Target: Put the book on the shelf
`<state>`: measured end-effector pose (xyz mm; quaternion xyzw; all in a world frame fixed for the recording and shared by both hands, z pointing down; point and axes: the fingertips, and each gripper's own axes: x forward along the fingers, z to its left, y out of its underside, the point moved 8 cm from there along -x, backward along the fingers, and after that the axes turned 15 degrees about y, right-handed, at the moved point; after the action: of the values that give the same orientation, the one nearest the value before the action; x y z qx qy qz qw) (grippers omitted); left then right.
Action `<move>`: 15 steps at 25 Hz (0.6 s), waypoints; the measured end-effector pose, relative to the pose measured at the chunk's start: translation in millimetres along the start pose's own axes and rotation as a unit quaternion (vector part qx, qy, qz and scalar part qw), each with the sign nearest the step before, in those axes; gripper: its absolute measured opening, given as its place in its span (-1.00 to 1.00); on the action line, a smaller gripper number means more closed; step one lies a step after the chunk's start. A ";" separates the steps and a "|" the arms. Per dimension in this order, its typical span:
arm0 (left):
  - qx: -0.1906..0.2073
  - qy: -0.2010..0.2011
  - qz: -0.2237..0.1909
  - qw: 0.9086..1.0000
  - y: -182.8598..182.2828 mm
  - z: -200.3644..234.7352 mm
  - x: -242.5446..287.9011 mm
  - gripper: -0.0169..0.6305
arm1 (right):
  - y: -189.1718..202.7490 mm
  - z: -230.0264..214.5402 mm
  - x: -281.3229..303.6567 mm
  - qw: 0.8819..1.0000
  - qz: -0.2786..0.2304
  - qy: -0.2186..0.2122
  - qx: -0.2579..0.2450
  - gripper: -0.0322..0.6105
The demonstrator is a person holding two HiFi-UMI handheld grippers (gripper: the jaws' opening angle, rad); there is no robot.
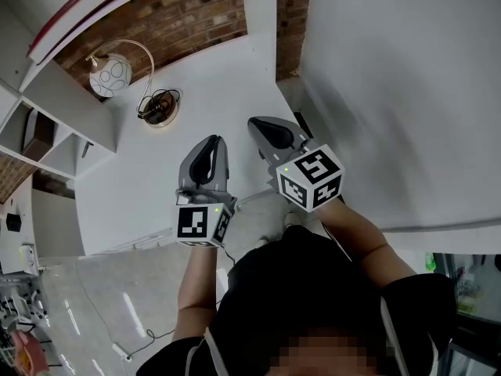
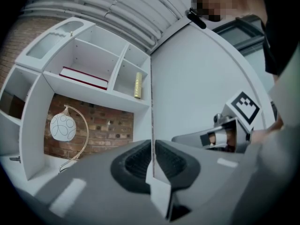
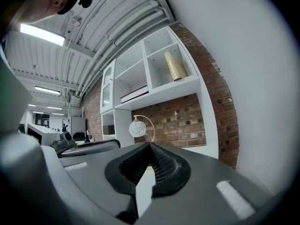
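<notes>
The book point(image 2: 84, 77), white with a dark red edge, lies flat in a middle compartment of the white shelf unit point(image 2: 93, 90). It also shows in the right gripper view, book point(image 3: 135, 93), and from overhead as a red strip, book point(image 1: 74, 10). My left gripper point(image 1: 211, 143) hangs over the white table point(image 1: 211, 77), shut, with nothing between its pads. Beside it, my right gripper point(image 1: 266, 128) is also shut and empty. Both point toward the shelf from well short of it. In the left gripper view the jaws of my left gripper point(image 2: 151, 156) meet along a thin line.
A globe lamp point(image 1: 109, 75) on a curved gold stem stands on the table under the shelf, with its coiled cord point(image 1: 160, 106) next to it. A gold cylinder point(image 2: 138, 85) stands in the compartment right of the book. A white wall point(image 1: 391, 92) runs along the right.
</notes>
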<state>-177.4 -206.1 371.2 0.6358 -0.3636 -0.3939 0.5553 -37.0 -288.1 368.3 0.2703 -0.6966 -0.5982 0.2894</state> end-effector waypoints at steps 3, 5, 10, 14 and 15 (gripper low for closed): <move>0.000 -0.001 -0.002 1.000 -2.0 -1.4 -5.0 -0.85 | 0.5 2.7 -5.9 1.000 -0.002 0.004 0.002 -0.91; 0.002 -0.004 -0.004 1.000 -4.9 -1.2 -7.8 -0.85 | 1.3 5.3 -8.7 1.000 -0.002 0.005 0.002 -0.91; 0.005 -0.014 -0.012 1.000 -12.1 2.8 -14.4 -0.85 | -0.9 12.0 -11.7 1.000 -0.005 0.004 0.000 -0.91; 0.006 -0.017 -0.015 1.000 -13.2 1.6 -15.9 -0.85 | -3.1 13.2 -14.2 1.000 -0.009 0.003 -0.004 -0.91; 0.006 -0.016 -0.015 1.000 -13.4 0.9 -15.8 -0.86 | -3.4 13.1 -14.7 1.000 -0.009 0.003 -0.004 -0.91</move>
<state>-184.6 -190.7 359.3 0.6383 -0.3653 -0.4105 0.5391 -36.3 -269.1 362.2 0.2773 -0.6907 -0.6029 0.2873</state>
